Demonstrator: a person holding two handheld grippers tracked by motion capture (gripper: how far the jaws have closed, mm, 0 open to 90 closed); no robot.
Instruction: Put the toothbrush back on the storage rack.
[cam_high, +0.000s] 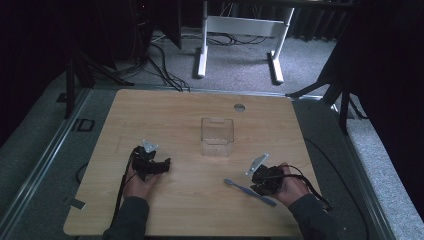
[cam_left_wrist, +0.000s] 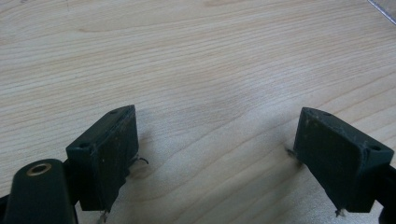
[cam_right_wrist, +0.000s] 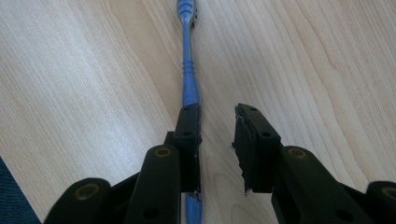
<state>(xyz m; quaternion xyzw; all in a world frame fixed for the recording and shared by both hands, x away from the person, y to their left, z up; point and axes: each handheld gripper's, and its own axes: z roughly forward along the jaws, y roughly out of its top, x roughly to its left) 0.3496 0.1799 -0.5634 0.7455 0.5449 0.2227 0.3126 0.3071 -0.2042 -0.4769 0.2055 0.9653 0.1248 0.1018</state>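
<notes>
Wooden table (cam_high: 190, 210), blue toothbrush (cam_high: 248, 192), seemingly empty clear box (cam_high: 217, 137)

A clear, square-sided plastic box (cam_high: 217, 136) stands open-topped on the pale wood-grain table (cam_high: 190, 200), well ahead of both pairs of jaws and between them. Beyond the table's far edge, a white metal desk frame (cam_high: 240, 30) stands on grey carpet (cam_high: 235, 75).

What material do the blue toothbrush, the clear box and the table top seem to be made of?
Toothbrush: likely plastic, smooth blue, with moulded ridges on the handle.
Box: apparently clear hard plastic; the table shows through its walls.
Table top: pale wood grain, matte; whether solid wood or laminate is unclear.
</notes>
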